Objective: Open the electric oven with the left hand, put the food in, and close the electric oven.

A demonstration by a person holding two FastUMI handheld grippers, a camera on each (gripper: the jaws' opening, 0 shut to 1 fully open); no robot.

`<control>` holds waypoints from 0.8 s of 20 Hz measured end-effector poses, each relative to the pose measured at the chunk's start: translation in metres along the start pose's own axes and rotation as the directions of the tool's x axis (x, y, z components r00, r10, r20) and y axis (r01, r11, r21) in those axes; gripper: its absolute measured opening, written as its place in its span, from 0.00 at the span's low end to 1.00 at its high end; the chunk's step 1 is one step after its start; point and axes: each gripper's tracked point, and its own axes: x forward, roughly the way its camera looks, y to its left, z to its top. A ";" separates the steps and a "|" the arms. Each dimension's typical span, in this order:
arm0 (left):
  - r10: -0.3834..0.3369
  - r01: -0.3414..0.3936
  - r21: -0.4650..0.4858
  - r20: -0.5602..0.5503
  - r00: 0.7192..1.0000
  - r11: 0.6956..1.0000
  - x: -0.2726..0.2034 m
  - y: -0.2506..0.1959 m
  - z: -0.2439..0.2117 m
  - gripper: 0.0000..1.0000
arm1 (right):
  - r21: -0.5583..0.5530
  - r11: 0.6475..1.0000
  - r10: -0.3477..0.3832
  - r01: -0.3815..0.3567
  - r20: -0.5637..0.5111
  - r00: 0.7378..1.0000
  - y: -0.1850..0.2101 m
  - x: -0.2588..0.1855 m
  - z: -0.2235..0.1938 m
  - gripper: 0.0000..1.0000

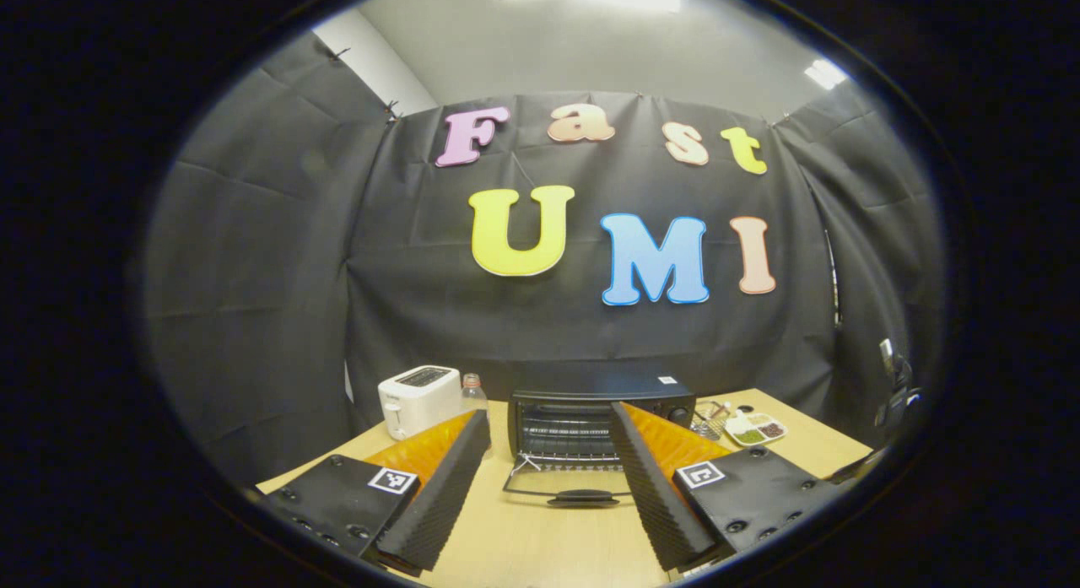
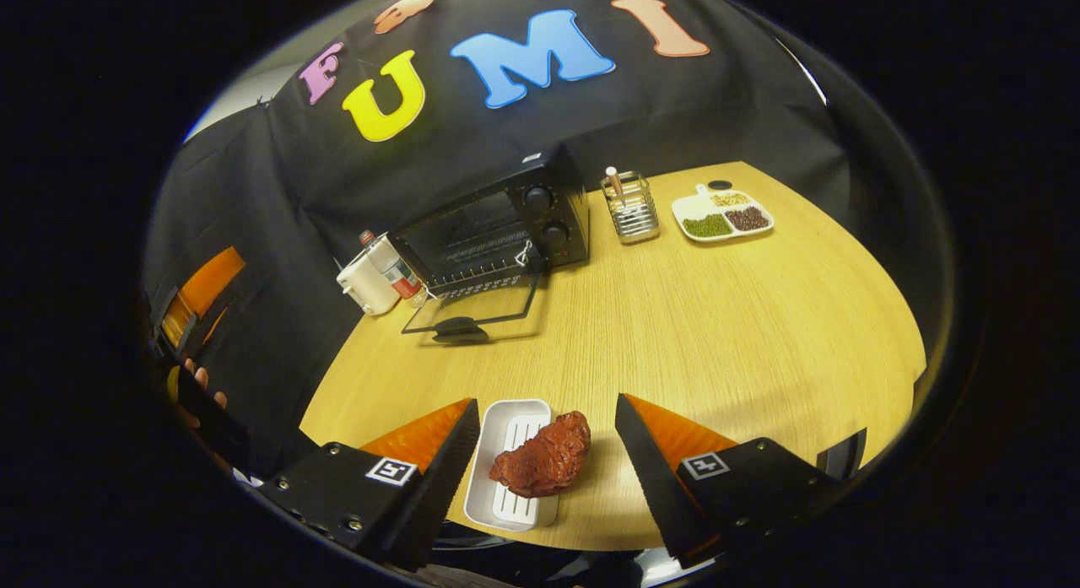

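The black electric oven stands at the back of the wooden table, its glass door folded down flat onto the tabletop. In the left gripper view my left gripper is open, held back from the oven with the open door between its fingers' lines and nothing held. A reddish-brown piece of meat lies half on a small white tray near the table's front edge. My right gripper is open just above it, one finger on each side, not touching.
A white toaster and a bottle stand left of the oven. A wire holder and a divided white dish of beans sit to its right. A person's hand shows at the far left.
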 end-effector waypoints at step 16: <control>0.063 -0.064 -0.044 -0.032 0.998 0.997 -0.006 0.034 -0.012 1.00 | 0.311 0.950 0.085 -0.036 -0.145 0.986 0.000 0.026 -0.042 0.32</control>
